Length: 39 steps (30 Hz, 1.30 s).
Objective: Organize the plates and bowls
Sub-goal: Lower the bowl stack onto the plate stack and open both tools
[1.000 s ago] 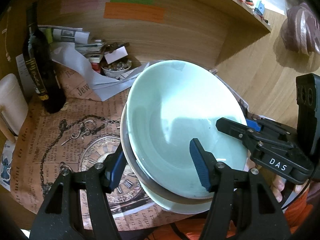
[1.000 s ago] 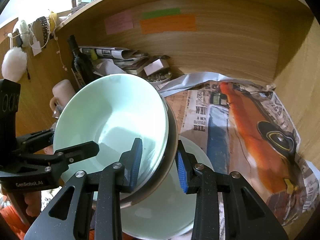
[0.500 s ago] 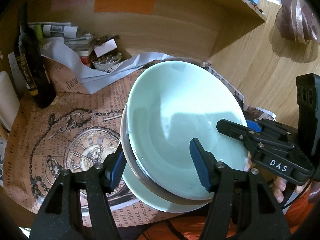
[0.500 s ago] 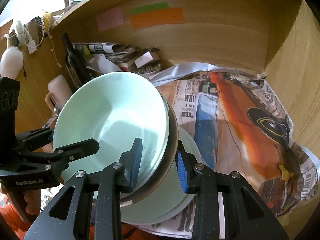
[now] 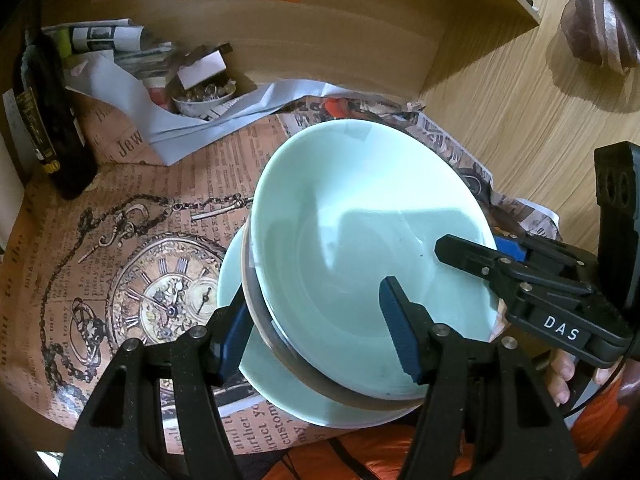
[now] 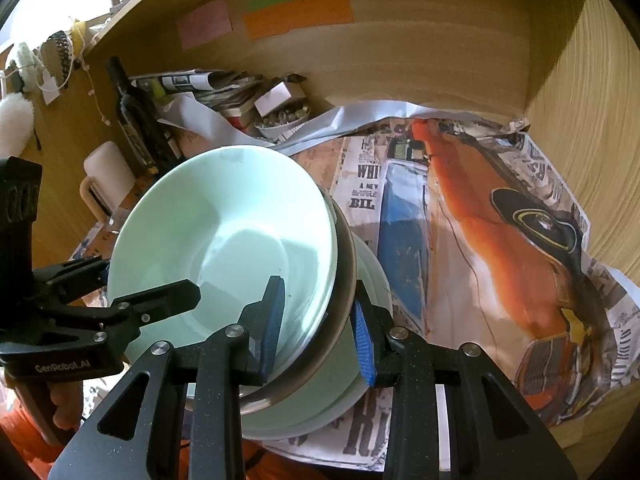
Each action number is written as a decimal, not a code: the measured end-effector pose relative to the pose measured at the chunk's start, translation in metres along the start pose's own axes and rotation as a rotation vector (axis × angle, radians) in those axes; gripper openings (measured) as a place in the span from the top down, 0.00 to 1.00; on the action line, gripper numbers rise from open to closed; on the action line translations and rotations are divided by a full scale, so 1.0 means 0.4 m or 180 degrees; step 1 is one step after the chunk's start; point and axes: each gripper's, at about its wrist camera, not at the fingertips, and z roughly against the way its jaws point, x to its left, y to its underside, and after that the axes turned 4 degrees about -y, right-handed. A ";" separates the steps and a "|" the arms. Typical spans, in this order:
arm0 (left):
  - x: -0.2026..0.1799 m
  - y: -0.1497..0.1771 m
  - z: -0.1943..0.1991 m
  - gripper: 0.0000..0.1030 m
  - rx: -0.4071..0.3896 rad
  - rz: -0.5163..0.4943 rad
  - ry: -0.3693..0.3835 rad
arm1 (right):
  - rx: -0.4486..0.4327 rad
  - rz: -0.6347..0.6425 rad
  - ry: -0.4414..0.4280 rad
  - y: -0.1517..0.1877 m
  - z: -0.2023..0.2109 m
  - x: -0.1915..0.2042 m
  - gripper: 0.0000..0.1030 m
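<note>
Both the left gripper and right gripper have their jaws clamped on opposite rims of the stacked pale green bowl, tilted at frame centre above a green plate on the newspaper-covered desk.

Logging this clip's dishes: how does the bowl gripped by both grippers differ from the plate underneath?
The bowl is deep and tilted, gripped at its rim along with a metal dish by the left gripper and right gripper; the plate is shallow and ungripped. The bowl shows fully; the plate is mostly hidden. Both are pale green.
</note>
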 end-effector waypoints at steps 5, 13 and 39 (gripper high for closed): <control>0.001 0.002 -0.011 0.43 0.0010 -0.0009 -0.0040 | 0.0052 -0.0047 -0.0008 0.000 -0.015 -0.005 0.71; 0.003 -0.001 -0.017 0.44 -0.0044 -0.0056 -0.0016 | 0.0082 -0.0147 -0.0074 -0.001 -0.030 -0.029 0.71; -0.076 0.020 0.285 0.31 -0.1585 -0.0185 -0.0622 | -0.1239 0.0240 -0.0033 -0.022 0.240 0.076 0.36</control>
